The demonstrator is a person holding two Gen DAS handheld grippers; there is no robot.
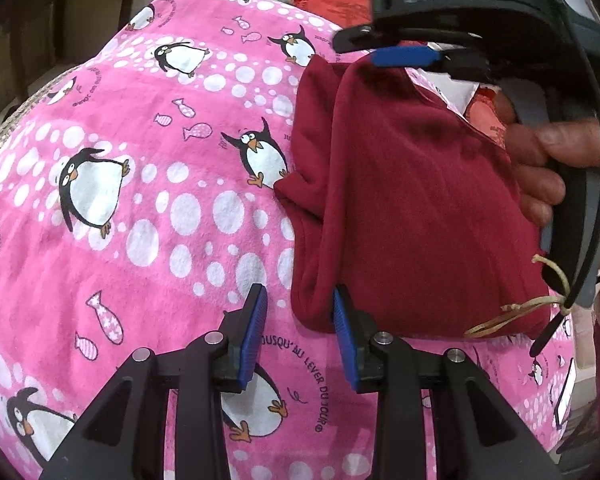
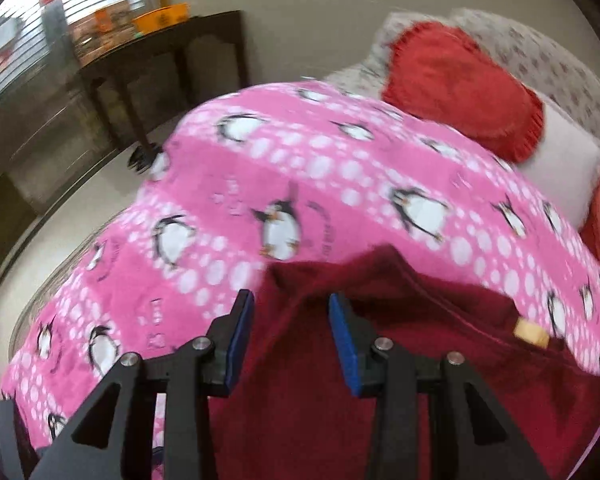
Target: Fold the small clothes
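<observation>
A dark red garment (image 1: 412, 208) lies folded on the pink penguin blanket (image 1: 160, 220), with a tan cord (image 1: 540, 304) at its near right corner. My left gripper (image 1: 300, 292) stands open at the garment's near left corner. Its right pad (image 1: 342, 332) sits against the cloth edge, and only blanket shows between the pads. My right gripper (image 1: 358, 48), held by a hand (image 1: 540, 168), hovers over the garment's far corner. In the right wrist view the right gripper (image 2: 291, 296) is open, with the red garment (image 2: 380, 360) lying under and between its fingers, not pinched.
Red frilled cushions (image 2: 460, 88) and a white pillow (image 2: 560, 168) lie at the head of the bed. A dark wooden table (image 2: 160, 52) stands by the window beyond the blanket's (image 2: 300, 160) far edge. Pink blanket stretches to the garment's left.
</observation>
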